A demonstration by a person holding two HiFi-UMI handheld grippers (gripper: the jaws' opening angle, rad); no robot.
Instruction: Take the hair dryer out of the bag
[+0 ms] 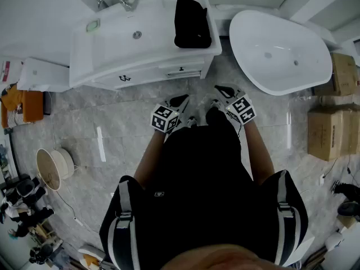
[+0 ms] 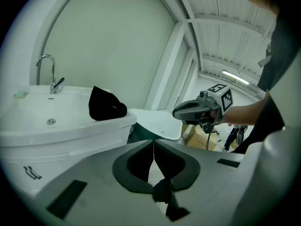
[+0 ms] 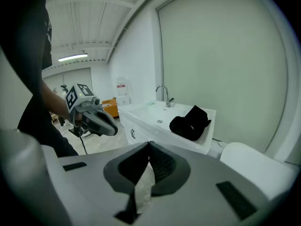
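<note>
Black-shirted person (image 1: 202, 196) fills the bottom of the head view, standing on a marble floor (image 1: 112, 128). Two grippers are held forward side by side: left gripper (image 1: 181, 101) at 11 o'clock from the body, right gripper (image 1: 224, 91) at 1 o'clock. Each has its jaws pressed together with nothing between them. At 12 o'clock, well apart from both, a black bag (image 1: 192, 21) lies on the right end of a white sink (image 1: 112, 44); the hair dryer itself is hidden. A white tub (image 1: 281, 55) sits at 2 o'clock
</note>
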